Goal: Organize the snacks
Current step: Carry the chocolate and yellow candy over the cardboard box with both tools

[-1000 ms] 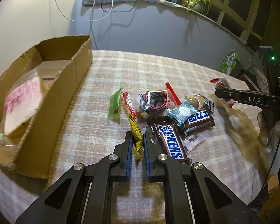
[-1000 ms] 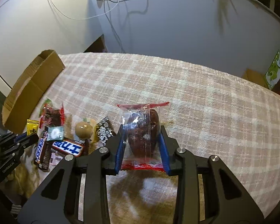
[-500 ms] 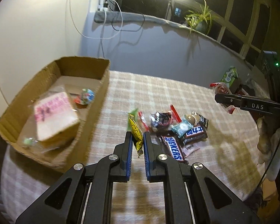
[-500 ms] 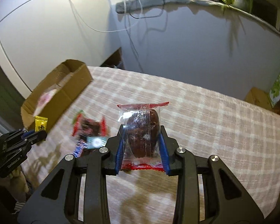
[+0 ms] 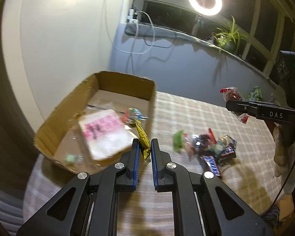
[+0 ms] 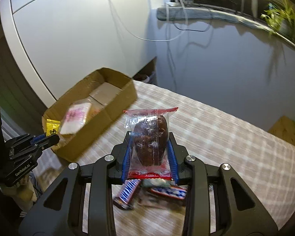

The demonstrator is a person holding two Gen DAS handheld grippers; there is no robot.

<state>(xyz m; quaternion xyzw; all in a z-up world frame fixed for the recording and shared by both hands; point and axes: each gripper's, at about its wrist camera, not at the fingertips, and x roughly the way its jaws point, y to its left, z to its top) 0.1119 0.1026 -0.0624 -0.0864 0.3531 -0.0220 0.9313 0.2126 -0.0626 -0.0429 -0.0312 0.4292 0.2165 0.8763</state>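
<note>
My left gripper is shut on a thin yellow snack packet, held in the air at the near right corner of the open cardboard box. In the right wrist view the same packet shows at the box's near end. My right gripper is shut on a clear red-edged wrapper with a dark brown snack, above the checked tablecloth and right of the box. That wrapped snack also shows in the left wrist view. A pile of loose snacks lies on the table.
The box holds a pink-and-white wrapped pack and small sweets. Snickers bars lie under the right gripper. A wall, a sill with cables, a plant and a ring light stand behind the table.
Both grippers rose and swung left toward the box, each keeping its snack. The yellow packet left the pile and now hangs at the box's corner. The pile has dropped back in both views.
</note>
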